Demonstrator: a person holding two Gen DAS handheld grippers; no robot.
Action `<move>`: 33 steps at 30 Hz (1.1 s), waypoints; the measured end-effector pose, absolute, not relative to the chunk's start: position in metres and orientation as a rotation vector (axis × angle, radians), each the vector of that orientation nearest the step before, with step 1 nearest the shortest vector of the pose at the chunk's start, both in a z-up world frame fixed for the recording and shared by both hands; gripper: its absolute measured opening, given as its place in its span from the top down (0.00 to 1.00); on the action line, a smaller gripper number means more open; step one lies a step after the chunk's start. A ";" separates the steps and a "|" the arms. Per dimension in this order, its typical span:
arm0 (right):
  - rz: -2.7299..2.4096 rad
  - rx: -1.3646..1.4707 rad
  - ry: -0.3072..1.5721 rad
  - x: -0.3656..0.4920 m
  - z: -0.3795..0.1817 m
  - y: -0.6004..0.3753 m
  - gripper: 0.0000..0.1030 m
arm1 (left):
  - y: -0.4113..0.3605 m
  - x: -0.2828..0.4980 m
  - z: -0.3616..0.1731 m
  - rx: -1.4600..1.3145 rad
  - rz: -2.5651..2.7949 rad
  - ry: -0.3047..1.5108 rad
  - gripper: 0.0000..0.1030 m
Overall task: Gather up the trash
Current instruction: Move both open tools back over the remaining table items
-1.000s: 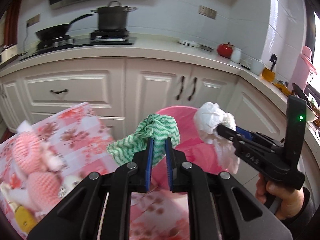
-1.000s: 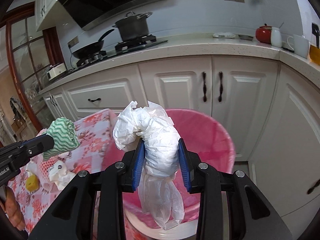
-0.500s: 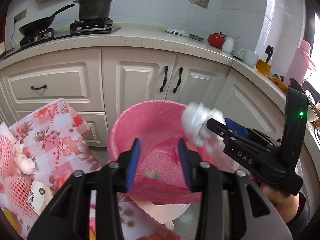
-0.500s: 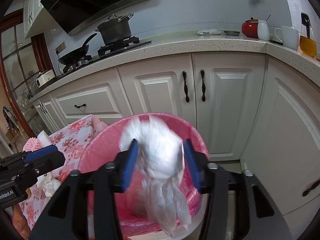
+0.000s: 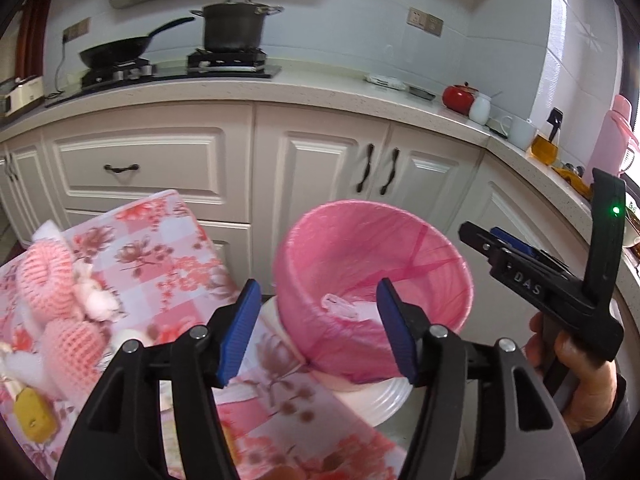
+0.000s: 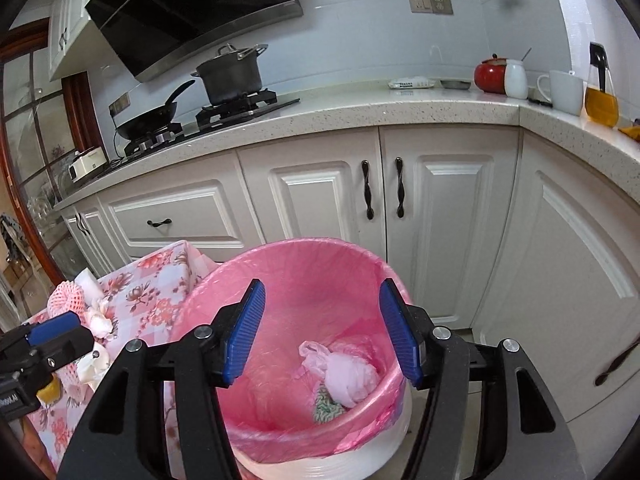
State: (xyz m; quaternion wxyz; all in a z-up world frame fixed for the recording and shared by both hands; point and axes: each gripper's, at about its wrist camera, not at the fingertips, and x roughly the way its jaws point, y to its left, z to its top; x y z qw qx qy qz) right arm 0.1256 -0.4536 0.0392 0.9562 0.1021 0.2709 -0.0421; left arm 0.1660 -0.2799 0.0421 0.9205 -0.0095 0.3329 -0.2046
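Your left gripper (image 5: 314,332) and right gripper (image 6: 322,332) gape empty; pinch the light, squashy foam net (image 5: 70,340) at its middle.

A pink liner (image 6: 288,280) is covering the white bin (image 6: 360,456), holding a white bag (image 6: 348,376) and green zigzag cloth (image 6: 326,404), beside a pink floral tablecloth (image 5: 160,248) and blue-padded black grippers.

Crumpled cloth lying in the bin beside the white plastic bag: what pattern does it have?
Green-and-white zigzag cloth, seen best in the right wrist view.
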 end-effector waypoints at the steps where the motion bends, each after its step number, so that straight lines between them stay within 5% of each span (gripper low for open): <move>1: -0.082 0.204 0.547 0.123 0.040 -0.449 0.39 | -0.272 0.162 0.044 -0.018 -0.408 0.675 0.42; 18: 0.052 0.124 0.522 0.092 0.054 -0.340 0.20 | -0.137 0.104 0.057 -0.019 -0.186 0.583 0.28; 33: 0.191 0.047 0.667 0.084 0.003 -0.237 0.18 | -0.017 0.072 -0.002 -0.140 0.014 0.661 0.27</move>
